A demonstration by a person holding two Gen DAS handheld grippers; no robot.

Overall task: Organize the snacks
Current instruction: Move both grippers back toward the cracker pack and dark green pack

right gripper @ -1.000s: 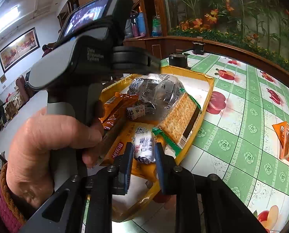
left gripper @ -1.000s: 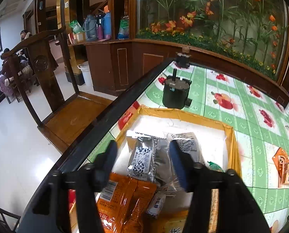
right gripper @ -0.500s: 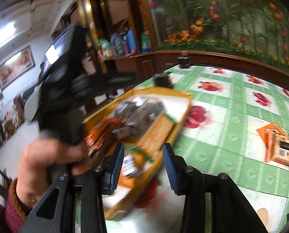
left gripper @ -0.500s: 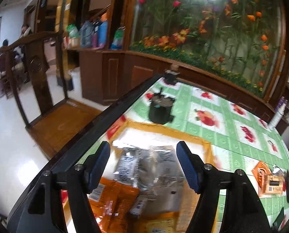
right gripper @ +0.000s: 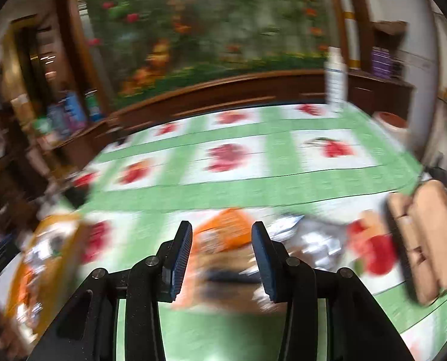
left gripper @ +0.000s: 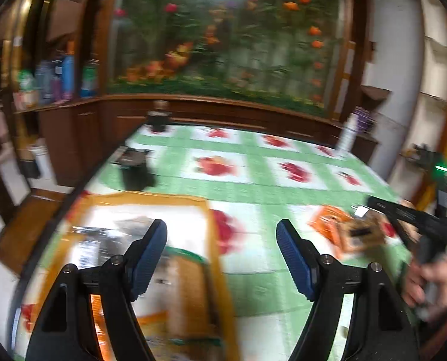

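Swinging right gripper stood part-spread, empty | target: blurred orange snack packet | left gripper spread, just widened | risk: mistimed pinch crushing packet

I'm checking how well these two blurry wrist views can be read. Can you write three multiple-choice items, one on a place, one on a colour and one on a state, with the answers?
1. Where is the orange packet in the right wrist view?
A. in the yellow tray
B. on the tablecloth, ahead of the right gripper
C. on the wooden counter

2. What colour is the rim of the tray?
A. blue
B. white
C. yellow-orange

3. How is the left gripper?
A. open, nothing between its fingers
B. shut on a cracker pack
C. shut on a bottle

Answers:
1. B: it lies on the green tablecloth, beyond the right gripper.
2. C: the border around the snacks is yellow-orange.
3. A: its blue-padded fingers stand wide apart, having just been opening, with only the table behind them.
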